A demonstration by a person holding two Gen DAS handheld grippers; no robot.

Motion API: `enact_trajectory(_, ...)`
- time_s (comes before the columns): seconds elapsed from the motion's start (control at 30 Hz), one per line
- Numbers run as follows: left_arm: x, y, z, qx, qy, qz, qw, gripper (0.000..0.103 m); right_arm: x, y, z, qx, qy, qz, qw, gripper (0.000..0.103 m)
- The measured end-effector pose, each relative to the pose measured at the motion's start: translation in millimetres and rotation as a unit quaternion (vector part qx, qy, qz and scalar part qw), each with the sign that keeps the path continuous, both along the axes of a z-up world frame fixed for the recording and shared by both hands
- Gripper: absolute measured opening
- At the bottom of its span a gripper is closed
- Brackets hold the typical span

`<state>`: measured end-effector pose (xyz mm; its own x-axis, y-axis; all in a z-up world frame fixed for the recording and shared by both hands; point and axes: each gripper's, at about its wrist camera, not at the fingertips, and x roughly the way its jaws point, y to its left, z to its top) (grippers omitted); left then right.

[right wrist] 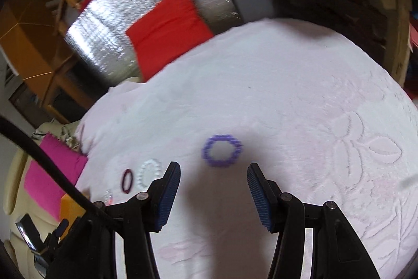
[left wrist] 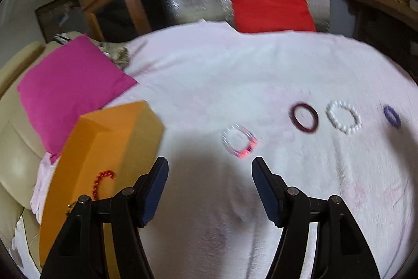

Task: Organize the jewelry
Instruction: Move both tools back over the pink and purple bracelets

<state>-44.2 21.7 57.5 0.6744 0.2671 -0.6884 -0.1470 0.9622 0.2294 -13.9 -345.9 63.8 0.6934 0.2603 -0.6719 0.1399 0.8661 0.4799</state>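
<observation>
My left gripper (left wrist: 210,169) hangs open and empty just short of the clear bracelet (left wrist: 239,140), lined up to straddle it. My right gripper (right wrist: 213,174), also open and empty, faces the purple bracelet (right wrist: 222,150). The orange box (left wrist: 104,148) at left likely receives them.

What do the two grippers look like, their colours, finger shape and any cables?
Both grippers, left and right, have black angled linkage arms with round silver pivot pins. Their fingers end in dark blue ribbed pads. A thick black cable crosses the right wrist view. No hands or sleeves show.
</observation>
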Motion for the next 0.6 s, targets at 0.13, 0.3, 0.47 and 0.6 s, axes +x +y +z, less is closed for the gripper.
enact_trajectory(0.13, 6, 0, -12, -0.014, 0.027, -0.008, 0.9995, 0.067, 8, -8, -16, 0.018, 0.024, -0.002, 1.0, 0.057)
enact_trajectory(0.3, 13, 12, -18, -0.019, 0.037, 0.005, 0.9991, 0.067, 20, -2, -29, 0.029, 0.034, 0.001, 0.999, 0.057)
enact_trajectory(0.47, 22, 22, -22, -0.046, 0.045, 0.009, 0.9979, 0.067, 27, 1, -40, 0.033, 0.05, 0.0, 0.998, 0.057)
enact_trajectory(0.6, 29, 25, -26, -0.058, 0.05, 0.01, 0.997, 0.067, 30, 2, -45, 0.025, 0.056, 0.004, 0.998, 0.057)
